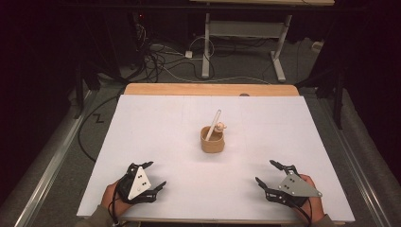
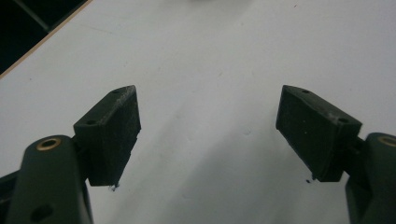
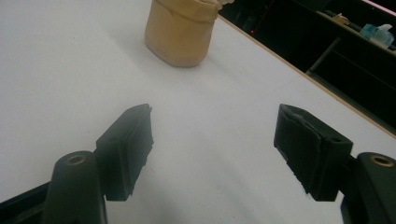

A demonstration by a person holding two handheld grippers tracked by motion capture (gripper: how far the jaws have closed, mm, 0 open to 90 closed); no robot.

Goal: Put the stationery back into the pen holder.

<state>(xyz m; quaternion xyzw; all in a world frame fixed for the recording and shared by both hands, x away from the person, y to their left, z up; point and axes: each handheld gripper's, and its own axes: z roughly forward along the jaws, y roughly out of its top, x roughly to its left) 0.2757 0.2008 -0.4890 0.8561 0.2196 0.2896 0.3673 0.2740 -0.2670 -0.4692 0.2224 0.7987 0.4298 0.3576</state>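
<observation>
We note the white table (image 1: 156,142) first: a broad sheet over a wooden top whose far edge (image 1: 208,89) shows bare, with dark floor, trailing cables (image 1: 161,61) and the legs of another desk (image 1: 279,52) beyond. Near its middle stands a tan cup (image 1: 212,140), soft-sided and upright, well apart from both grippers; in the right gripper view it sits ahead of the jaws, up and to the left (image 3: 180,32). A white stick (image 1: 213,125) leans in it, tilted toward the far right, and a small pale figure (image 1: 220,126) rests at the rim beside the stick; what it is we cannot tell. We judge the cup is set centrally so either hand can reach it. The left gripper (image 1: 153,177) rests at the near left edge, jaws spread wide over bare table (image 2: 205,135), holding nothing. The right gripper (image 1: 268,173) lies at the near right, jaws likewise spread and empty (image 3: 212,154), pointed roughly toward the cup. Both look parked at a resting pose, hands low on the table. Nothing lies between either gripper and the cup; the leaning stick is the one thing we would mind in a grasp from above.
</observation>
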